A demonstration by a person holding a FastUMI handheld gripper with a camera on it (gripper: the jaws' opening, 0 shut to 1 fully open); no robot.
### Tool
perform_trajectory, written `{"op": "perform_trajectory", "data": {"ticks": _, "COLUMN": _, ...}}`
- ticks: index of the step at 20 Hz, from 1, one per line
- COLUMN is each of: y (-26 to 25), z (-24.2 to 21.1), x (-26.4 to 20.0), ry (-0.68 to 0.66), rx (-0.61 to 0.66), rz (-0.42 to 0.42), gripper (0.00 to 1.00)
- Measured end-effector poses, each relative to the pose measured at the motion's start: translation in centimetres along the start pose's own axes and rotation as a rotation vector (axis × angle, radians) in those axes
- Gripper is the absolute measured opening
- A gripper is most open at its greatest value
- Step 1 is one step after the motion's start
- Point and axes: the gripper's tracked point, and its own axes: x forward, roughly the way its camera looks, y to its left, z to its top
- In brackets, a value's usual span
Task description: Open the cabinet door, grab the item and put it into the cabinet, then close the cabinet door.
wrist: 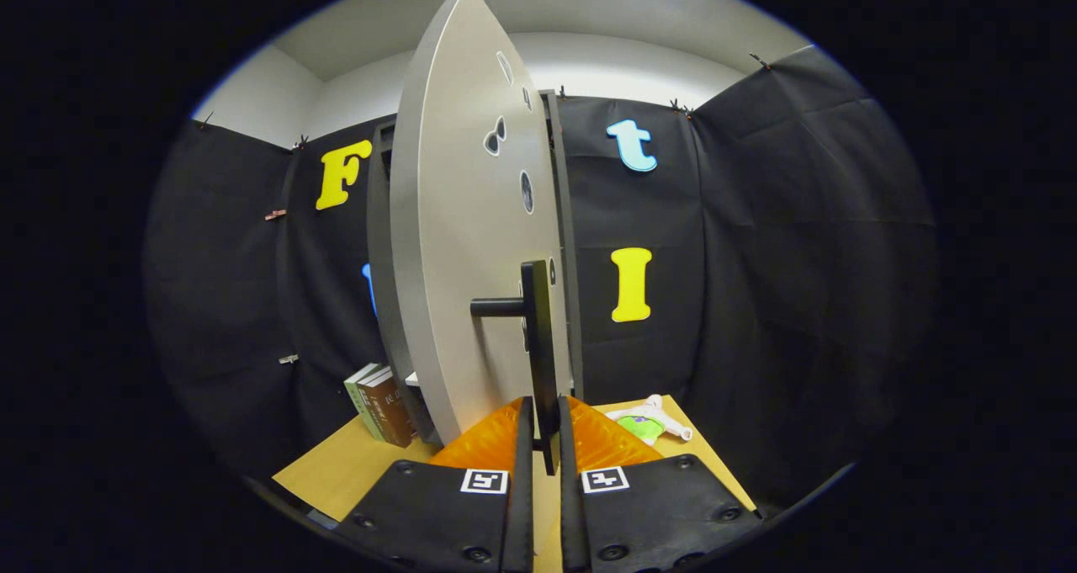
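The grey cabinet door [471, 245] stands swung partly out toward me, seen almost edge-on, with the dark cabinet frame [565, 245] behind it. Its black vertical handle bar [537, 337] runs down between my two orange fingers [488, 443]. My gripper [545, 406] is shut on the lower end of that bar, one finger on each side. A small white and green soft toy [648, 421] lies on the wooden table [336, 472], just beyond my right finger and to the right of the cabinet.
Two or three books [379, 405] stand upright on the table against the cabinet's left side. The black cloth wall closes in behind and on both sides. The table's near left corner and right edge lie close to my fingers.
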Motion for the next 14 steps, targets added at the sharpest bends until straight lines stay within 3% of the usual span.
{"op": "perform_trajectory", "data": {"ticks": 9, "y": -4.1, "z": 1.1, "x": -2.3, "ry": -0.033, "rx": 0.009, "rz": -0.100, "gripper": 0.12}}
{"op": "perform_trajectory", "data": {"ticks": 14, "y": -0.8, "z": 3.2, "x": -5.6, "ry": -0.118, "rx": -0.011, "rz": -0.067, "gripper": 0.12}}
